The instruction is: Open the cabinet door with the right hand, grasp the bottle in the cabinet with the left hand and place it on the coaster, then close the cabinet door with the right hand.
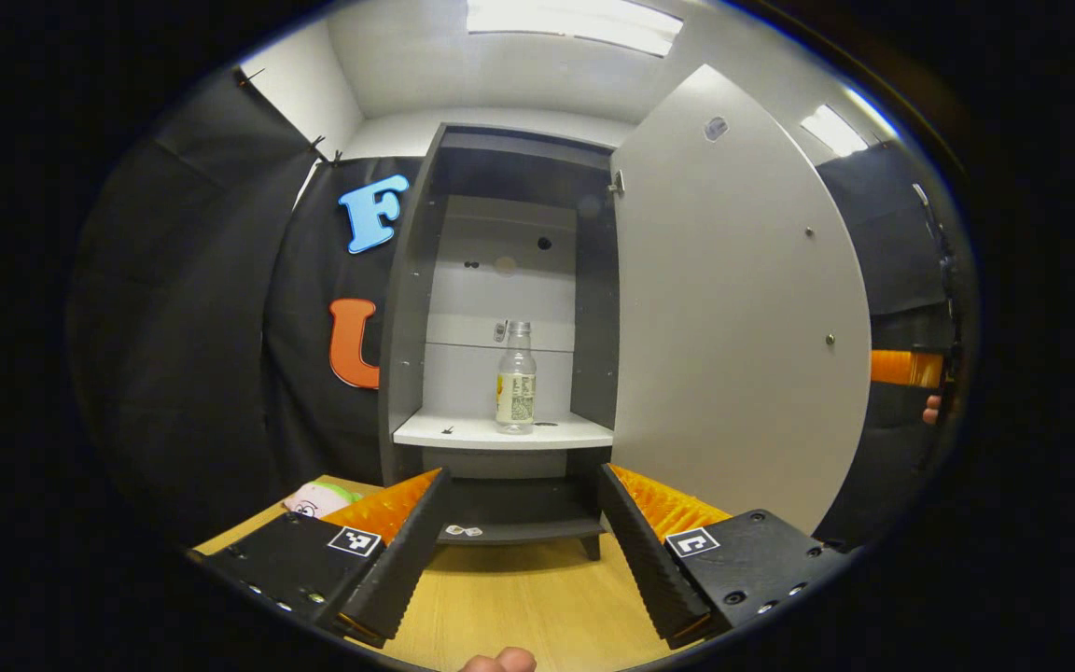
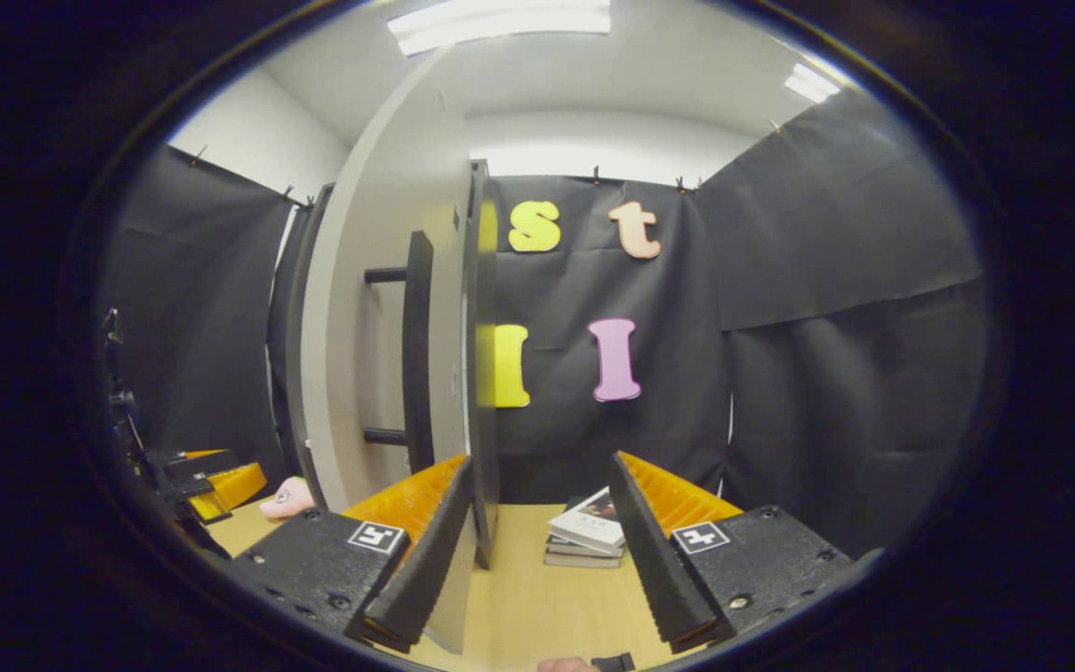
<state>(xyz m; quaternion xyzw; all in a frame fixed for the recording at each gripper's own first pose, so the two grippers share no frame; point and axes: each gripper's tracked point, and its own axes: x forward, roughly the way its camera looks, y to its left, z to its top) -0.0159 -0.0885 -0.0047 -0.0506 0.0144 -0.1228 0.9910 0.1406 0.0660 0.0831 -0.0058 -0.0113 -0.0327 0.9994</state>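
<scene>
A clear plastic bottle [image 1: 516, 378] with a pale label stands upright on the white shelf [image 1: 463, 432] inside the grey cabinet [image 1: 407, 308]. The cabinet door [image 1: 733, 308] is swung wide open to the right. My left gripper [image 1: 524, 471] is open, low in front of the cabinet and well short of the bottle. In the right gripper view the door's edge [image 2: 480, 373] stands upright between the fingers of my open right gripper [image 2: 537, 462], close to its left finger; I cannot tell if it touches. The door's black bar handle [image 2: 419, 350] is on the left face.
Both grippers are over a wooden table [image 1: 519, 597]. A pink plush toy [image 1: 318, 497] lies left of the cabinet. A stack of books [image 2: 584, 534] lies on the table behind the door. The right gripper's body [image 1: 906, 367] shows past the door's outer edge, held by a hand.
</scene>
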